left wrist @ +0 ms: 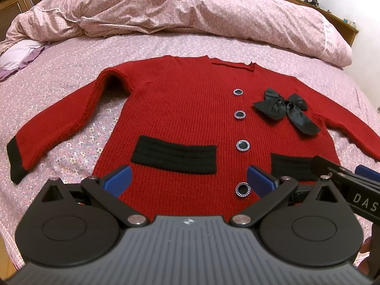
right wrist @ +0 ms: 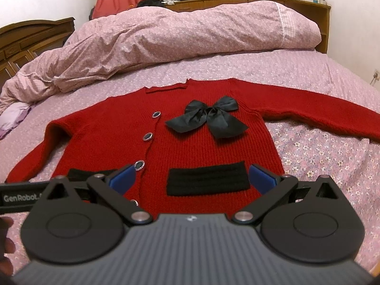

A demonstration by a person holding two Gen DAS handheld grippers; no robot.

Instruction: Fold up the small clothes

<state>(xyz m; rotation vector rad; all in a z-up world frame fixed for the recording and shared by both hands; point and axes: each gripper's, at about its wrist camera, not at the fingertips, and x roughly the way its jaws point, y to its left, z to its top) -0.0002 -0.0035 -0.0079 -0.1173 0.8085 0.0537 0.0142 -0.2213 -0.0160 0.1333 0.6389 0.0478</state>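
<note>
A small red knitted cardigan lies flat and face up on the bed, sleeves spread out to both sides; it also shows in the right wrist view. It has black pockets, black cuffs, several round buttons and a black satin bow on the chest. My left gripper is open and empty, hovering over the cardigan's bottom hem near the lowest button. My right gripper is open and empty over the hem by the right pocket. The right gripper's body shows at the right edge of the left wrist view.
A rumpled pink floral duvet is piled across the far side of the bed. The bedsheet is pink floral. A pale purple cloth lies at the far left. A wooden headboard and wardrobe stand behind the bed.
</note>
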